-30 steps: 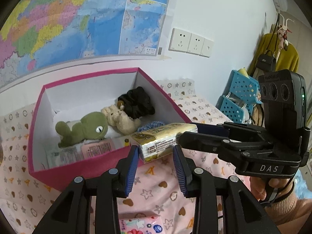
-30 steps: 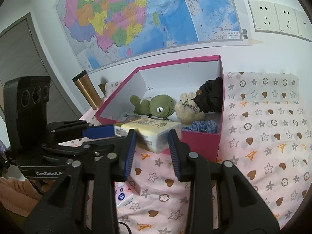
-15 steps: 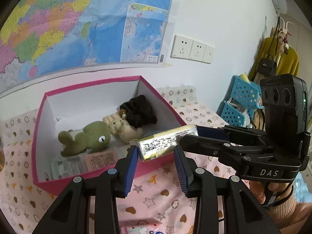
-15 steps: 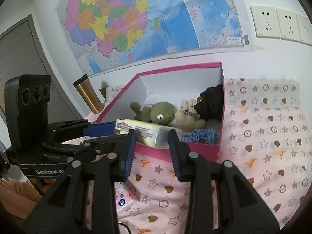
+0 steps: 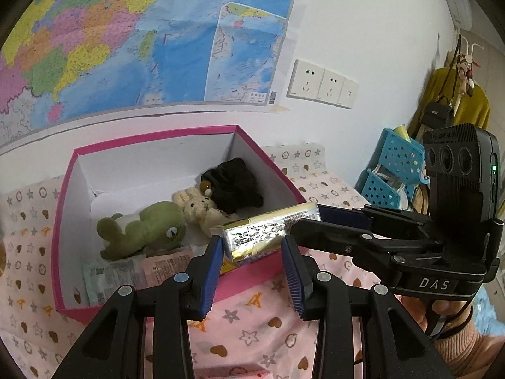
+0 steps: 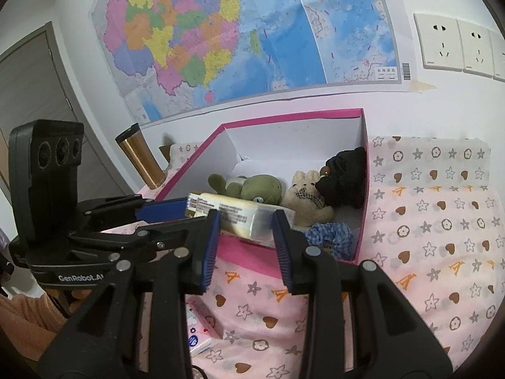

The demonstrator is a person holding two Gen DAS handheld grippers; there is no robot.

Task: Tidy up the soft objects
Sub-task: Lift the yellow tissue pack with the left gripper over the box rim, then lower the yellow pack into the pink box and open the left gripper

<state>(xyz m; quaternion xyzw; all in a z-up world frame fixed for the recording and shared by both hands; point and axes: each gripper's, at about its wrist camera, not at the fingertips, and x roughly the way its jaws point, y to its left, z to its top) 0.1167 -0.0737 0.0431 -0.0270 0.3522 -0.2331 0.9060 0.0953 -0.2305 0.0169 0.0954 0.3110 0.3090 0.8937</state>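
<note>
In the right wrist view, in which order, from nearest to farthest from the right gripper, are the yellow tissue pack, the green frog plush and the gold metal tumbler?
1. Yellow tissue pack: between the right gripper fingers, over the box's front wall.
2. Green frog plush: just behind the pack, inside the pink box.
3. Gold metal tumbler: far left, outside the box, near the wall.

Tissue pack (image 5: 268,232): glossy crinkled film, silvery-yellow, centre of the left wrist view. 
Box (image 5: 68,189): stiff card, pink matt outside, plain white matt inside. 
Frog toy (image 5: 142,229): green plush, short nap. 
Rabbit toy (image 5: 197,208): cream plush, fuzzy. 
Black toy (image 5: 233,183): dark plush, matt. 
Scrunchie (image 6: 331,235): blue checked woven cloth, gathered. 
Tablecloth (image 6: 426,237): thin pink printed cloth, slightly creased. 
Tumbler (image 6: 140,158): brushed gold metal, dark plastic lid, left of the right wrist view. 
Map (image 6: 236,31): glossy paper, fold creases. 
Basket (image 5: 397,164): blue perforated plastic. 
Gripper pads (image 6: 210,243): ribbed blue, on matt black plastic frames.
</note>
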